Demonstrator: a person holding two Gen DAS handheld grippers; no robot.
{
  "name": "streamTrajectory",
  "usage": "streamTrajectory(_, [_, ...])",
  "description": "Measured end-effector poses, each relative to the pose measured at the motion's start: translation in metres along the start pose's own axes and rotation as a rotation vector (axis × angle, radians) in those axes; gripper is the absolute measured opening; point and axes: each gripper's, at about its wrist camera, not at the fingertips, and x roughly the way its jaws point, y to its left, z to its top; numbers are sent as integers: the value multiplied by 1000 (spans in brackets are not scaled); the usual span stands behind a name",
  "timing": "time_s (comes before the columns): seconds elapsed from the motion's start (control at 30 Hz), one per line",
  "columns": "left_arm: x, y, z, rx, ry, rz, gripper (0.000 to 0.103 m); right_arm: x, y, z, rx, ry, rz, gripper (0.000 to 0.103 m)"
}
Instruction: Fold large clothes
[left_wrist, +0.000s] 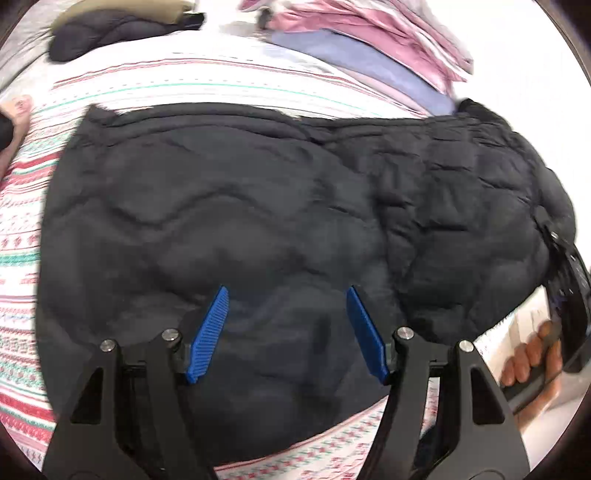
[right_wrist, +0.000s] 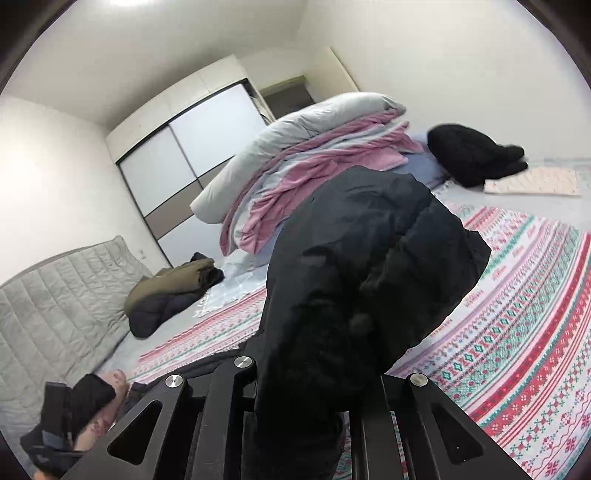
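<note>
Left tongs (left_wrist: 286, 328) spread above jacket (left_wrist: 258, 206); right tongs (right_wrist: 306, 417) pinching jacket fold. Risk: slippery puffy fabric slides free, fold collapses on bed (right_wrist: 517, 332).

Patterned bedspread (right_wrist: 517, 314) lies free right of the black jacket (right_wrist: 369, 277); piled bedding (right_wrist: 295, 177) blocks beyond.

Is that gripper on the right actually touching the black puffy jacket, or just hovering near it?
Touching. In the right wrist view, the right gripper is shut on a bunched fold of the black jacket, which rises from between its fingers and hangs lifted above the patterned blanket.
</note>
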Motion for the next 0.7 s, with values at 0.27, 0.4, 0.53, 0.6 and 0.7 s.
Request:
streamTrajectory(0.27, [-43,105,14,-215,-216,178,35,-4,29,-5,-121,-21,-35,15])
streamTrajectory(0.4, [-11,130,1,-250,-83,87,14,-5,38,-6,-144,-22,-40,15])
streamTrajectory(0.53, [9,123,-3,-235,-33,34,12,-8,59,-8,-196,-34,-28,15])
streamTrajectory(0.6, [-2,116,-11,-226,-41,10,11,-8,73,-10,-244,-42,-11,15])
streamTrajectory(0.7, [3,117,-8,-240,-44,-33,11,-11,115,-22,-388,-55,41,16])
